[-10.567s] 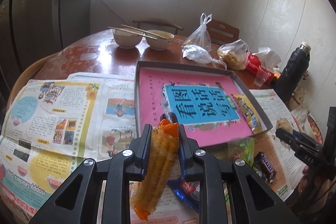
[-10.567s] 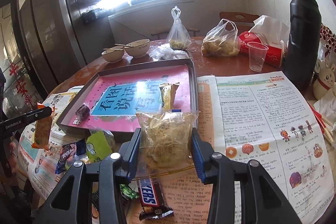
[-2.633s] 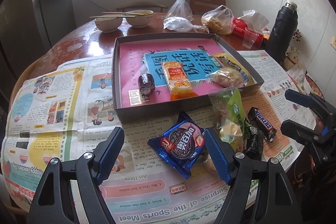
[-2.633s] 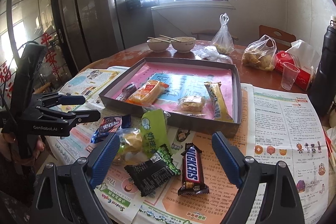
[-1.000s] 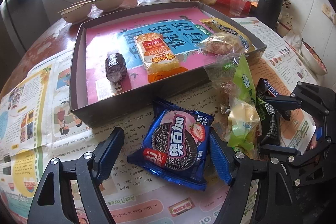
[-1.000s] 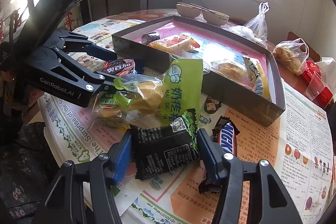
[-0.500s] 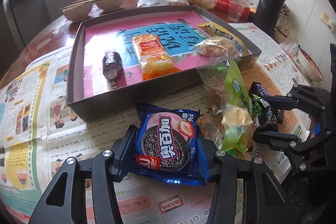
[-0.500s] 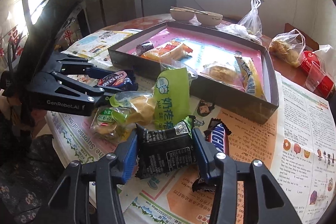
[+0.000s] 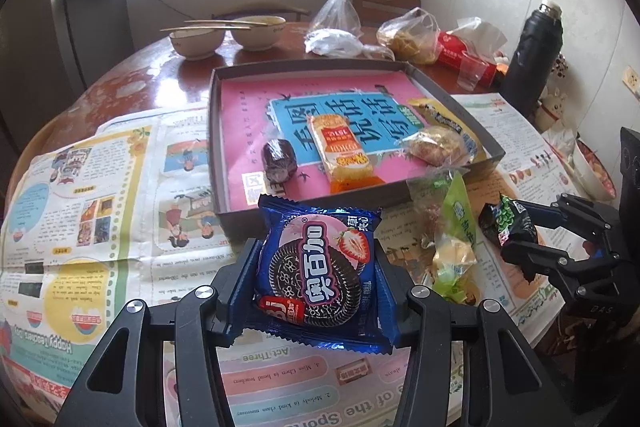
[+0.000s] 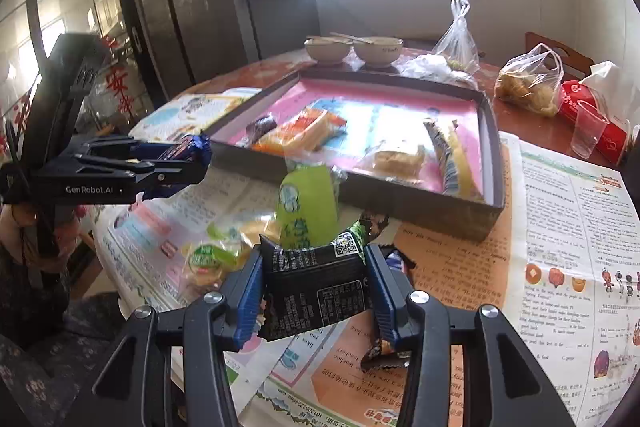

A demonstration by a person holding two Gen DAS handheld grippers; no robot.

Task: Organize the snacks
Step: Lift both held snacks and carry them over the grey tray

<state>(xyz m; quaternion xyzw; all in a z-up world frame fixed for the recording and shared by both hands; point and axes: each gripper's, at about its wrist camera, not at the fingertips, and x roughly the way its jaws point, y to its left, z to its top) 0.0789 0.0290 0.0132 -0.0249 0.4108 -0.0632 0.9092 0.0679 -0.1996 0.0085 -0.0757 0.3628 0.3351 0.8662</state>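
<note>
Over the newspaper-covered worktop (image 9: 120, 99), both tongs are holding snacks clear of the surface. Left tongs (image 9: 316, 279) are clamping a blue cookie pack (image 9: 318, 275) by its side edges, face up, just short of the near wall of the tray (image 9: 218, 131); in the right wrist view the same tongs (image 10: 188, 163) are appearing at left with the pack's blue end (image 10: 188, 147) showing between the jaws. Right tongs (image 10: 316, 291) are gripping a black packet (image 10: 316, 291) crosswise, its printed back facing the camera; the left wrist view is showing them (image 9: 516, 231) at right with the packet (image 9: 506, 223) between the jaws. Inside the tray are lying a dark roll (image 9: 278, 161), an orange pack (image 9: 342, 149), a clear-wrapped bun (image 9: 436, 149) and a yellow bar (image 9: 440, 119). On the newspaper (image 10: 560, 247) beside the tray, a green pouch (image 10: 306, 205) and a clear-wrapped cake (image 9: 454, 259) are resting together. A chocolate bar (image 10: 386, 349) is lying partly hidden under the right tongs.
</note>
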